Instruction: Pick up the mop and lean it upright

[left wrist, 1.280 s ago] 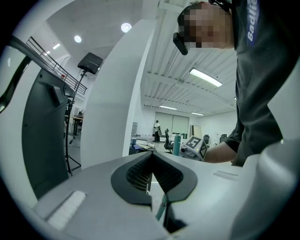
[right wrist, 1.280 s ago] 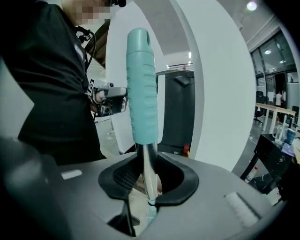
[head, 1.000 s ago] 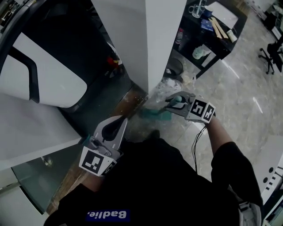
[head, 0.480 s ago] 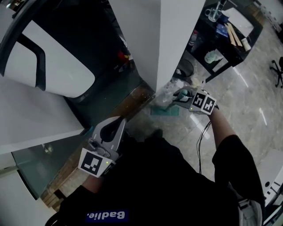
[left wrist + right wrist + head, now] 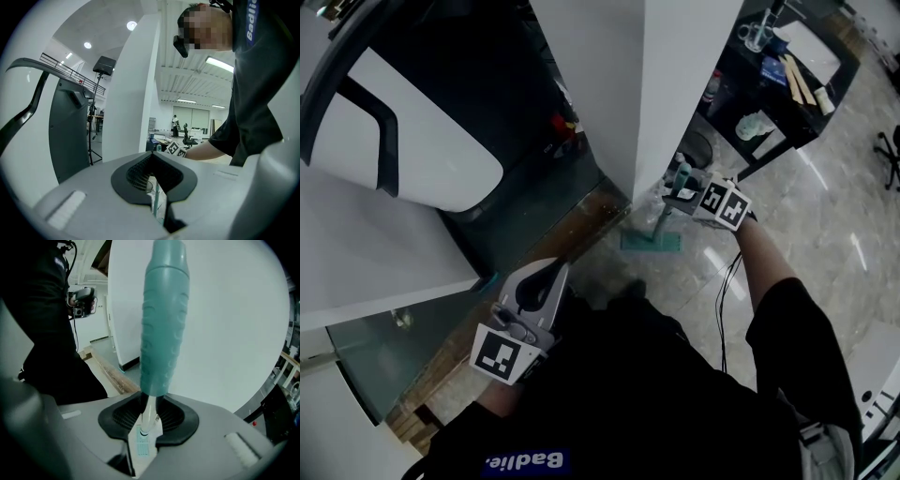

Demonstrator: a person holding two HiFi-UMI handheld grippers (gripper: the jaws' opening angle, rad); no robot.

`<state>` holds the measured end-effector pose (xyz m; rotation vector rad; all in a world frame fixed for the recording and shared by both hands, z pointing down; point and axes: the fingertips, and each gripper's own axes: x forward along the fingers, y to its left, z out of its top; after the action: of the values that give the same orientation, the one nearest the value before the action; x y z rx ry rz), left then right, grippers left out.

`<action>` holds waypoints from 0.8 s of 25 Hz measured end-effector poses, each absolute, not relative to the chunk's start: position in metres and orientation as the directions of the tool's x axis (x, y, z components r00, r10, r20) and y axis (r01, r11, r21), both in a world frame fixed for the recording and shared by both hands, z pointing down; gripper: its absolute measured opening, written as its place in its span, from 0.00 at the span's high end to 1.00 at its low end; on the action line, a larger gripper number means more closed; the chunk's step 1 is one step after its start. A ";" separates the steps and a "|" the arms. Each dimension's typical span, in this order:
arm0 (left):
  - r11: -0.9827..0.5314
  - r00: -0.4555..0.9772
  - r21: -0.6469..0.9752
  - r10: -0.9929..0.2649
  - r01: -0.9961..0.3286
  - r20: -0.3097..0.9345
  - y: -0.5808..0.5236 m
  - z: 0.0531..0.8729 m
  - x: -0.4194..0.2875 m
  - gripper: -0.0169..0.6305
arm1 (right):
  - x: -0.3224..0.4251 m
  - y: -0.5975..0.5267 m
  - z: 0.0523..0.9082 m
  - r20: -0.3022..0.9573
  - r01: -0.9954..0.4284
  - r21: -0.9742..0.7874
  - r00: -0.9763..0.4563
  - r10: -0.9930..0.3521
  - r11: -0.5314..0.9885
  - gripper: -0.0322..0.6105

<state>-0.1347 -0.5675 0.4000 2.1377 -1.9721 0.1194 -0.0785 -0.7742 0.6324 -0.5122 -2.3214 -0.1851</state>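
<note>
The right gripper point(image 5: 682, 190) pinches the mop point(image 5: 664, 221) just under its teal grip point(image 5: 164, 324), hiding the clamped stretch; the mop's foot rests on the floor point(image 5: 825, 216) by the white pillar point(image 5: 684, 84). That arm reaches out, angled downward. The left gripper point(image 5: 546, 281), pressed together and empty, sits near the torso.

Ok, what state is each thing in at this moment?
mop, held near upright beside the white pillar, head flat on the floor
right gripper, shut on the mop below its teal grip
left gripper, shut, empty, apart from the mop
</note>
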 end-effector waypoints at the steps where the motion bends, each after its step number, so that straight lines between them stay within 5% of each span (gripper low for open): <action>1: -0.063 0.086 0.113 -0.973 -0.992 0.216 -0.567 0.400 -0.136 0.95 | -0.082 -0.778 0.633 0.699 0.401 -0.006 -0.653 0.291 0.916 0.78; 20: 0.004 0.025 0.121 -0.971 -0.993 0.239 -0.553 0.403 -0.154 0.95 | -0.127 -0.854 0.652 0.770 0.008 0.057 -0.637 -0.039 0.998 0.76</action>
<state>-0.1542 -0.5527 0.4028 2.0485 -2.0265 0.1251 -0.1269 -0.8538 0.6523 0.0214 -2.2601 -0.0681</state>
